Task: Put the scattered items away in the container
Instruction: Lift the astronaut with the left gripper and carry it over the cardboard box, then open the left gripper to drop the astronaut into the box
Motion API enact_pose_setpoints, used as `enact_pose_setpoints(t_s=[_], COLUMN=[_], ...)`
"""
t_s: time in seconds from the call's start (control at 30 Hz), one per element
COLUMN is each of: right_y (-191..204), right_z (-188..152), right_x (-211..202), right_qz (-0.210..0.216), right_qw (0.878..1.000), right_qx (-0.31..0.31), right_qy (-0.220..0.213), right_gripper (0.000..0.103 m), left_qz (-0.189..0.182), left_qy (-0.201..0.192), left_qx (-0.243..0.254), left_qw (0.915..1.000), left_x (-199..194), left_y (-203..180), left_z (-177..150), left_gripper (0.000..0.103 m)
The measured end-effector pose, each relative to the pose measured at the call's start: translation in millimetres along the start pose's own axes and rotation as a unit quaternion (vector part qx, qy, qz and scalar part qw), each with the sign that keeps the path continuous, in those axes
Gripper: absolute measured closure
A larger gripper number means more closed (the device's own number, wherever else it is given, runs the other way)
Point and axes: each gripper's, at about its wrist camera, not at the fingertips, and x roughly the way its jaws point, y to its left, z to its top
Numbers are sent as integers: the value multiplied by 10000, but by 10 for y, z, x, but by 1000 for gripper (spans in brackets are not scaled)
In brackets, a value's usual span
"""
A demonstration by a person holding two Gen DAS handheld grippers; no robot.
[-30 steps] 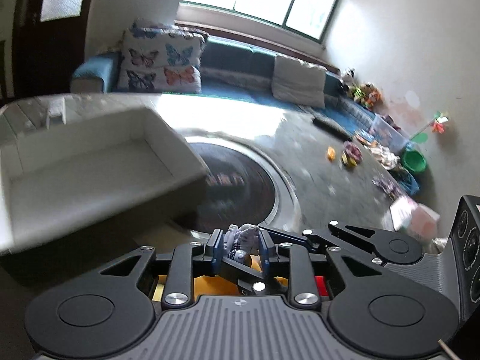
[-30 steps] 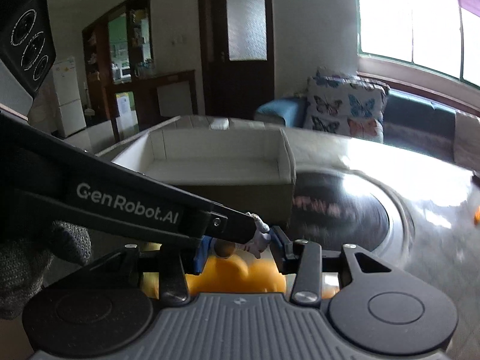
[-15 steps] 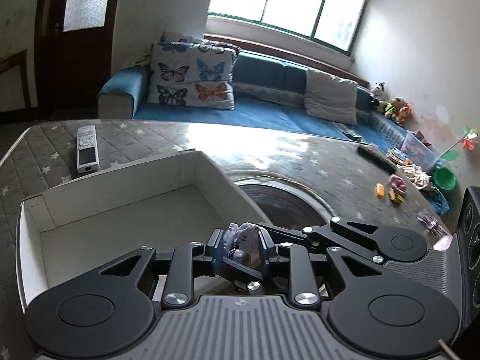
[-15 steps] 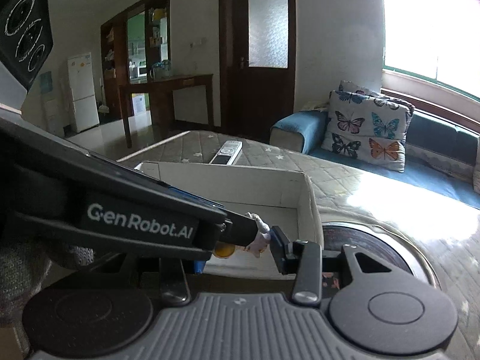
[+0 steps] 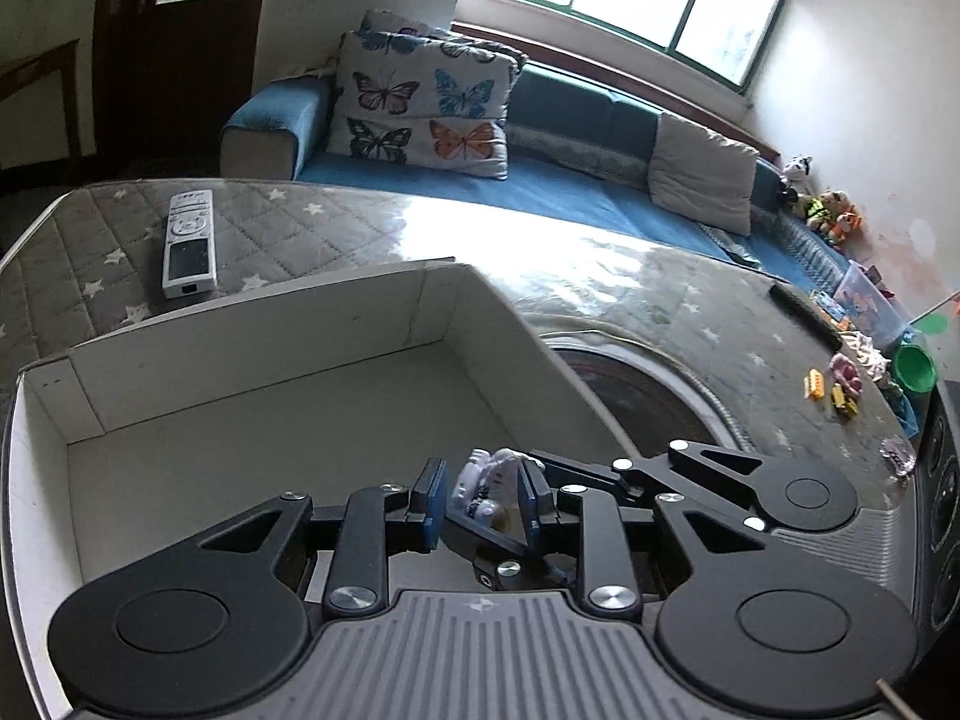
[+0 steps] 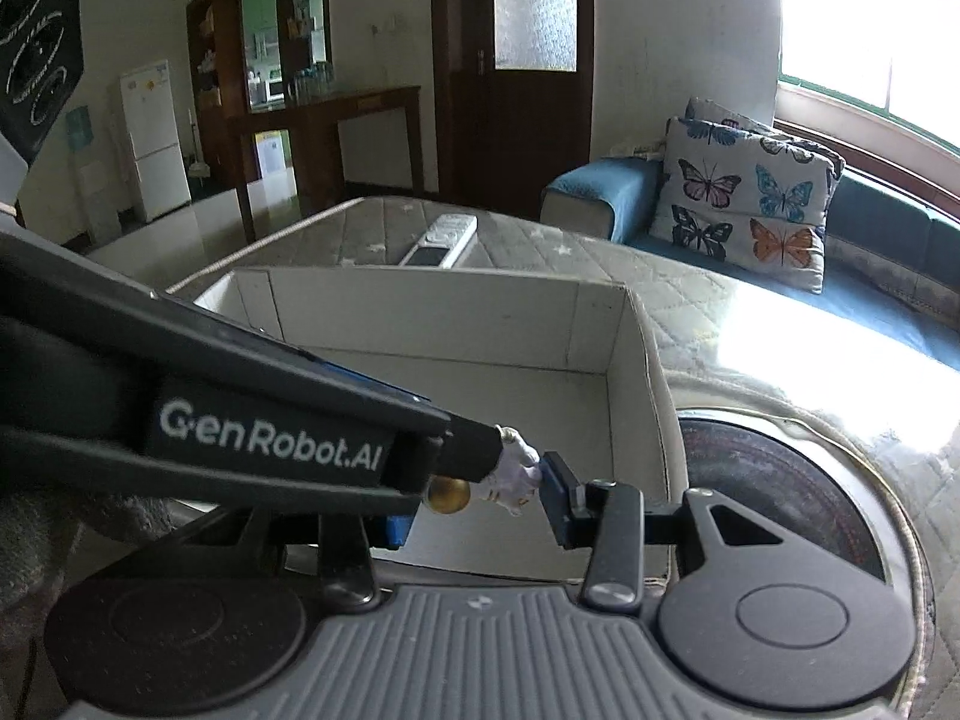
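Observation:
A small white astronaut figure (image 5: 489,480) with a gold visor sits between the blue pads of my left gripper (image 5: 480,495), over the near right part of the empty white cardboard box (image 5: 270,414). The left pad now stands slightly off the figure; the right pad touches it. In the right wrist view the figure (image 6: 510,474) shows at the tip of the left gripper's finger, and it lies between the pads of my right gripper (image 6: 480,510) too, against the right pad. The box (image 6: 456,324) lies just beyond.
A white remote (image 5: 189,243) lies on the quilted star-patterned table cover (image 5: 312,234) behind the box. A dark round glass inset (image 6: 774,492) is right of the box. Small yellow and pink toys (image 5: 837,384) lie at the table's far right. A blue sofa (image 5: 540,180) stands beyond.
Both grippers have risen and moved with the figure from beside the box to over its interior. The left gripper's jaws have widened slightly. The yellow object below has dropped from view.

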Motion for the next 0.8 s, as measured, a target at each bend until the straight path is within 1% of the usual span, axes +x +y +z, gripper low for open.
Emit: enact_pose_setpoints(t_s=[0.3, 0.8], right_y=[22, 54], right_z=[-48, -37], right_x=[71, -33], right_qz=[10, -82], right_qw=[9999, 9999], right_qx=[42, 88], right_qy=[135, 73], right_gripper=[60, 58], left_qz=[57, 132], left_qy=[40, 13], left_qx=[-77, -140], left_qw=[9999, 9998], left_x=[24, -36], left_y=[48, 67], left_z=[-14, -28], left_gripper=[74, 74])
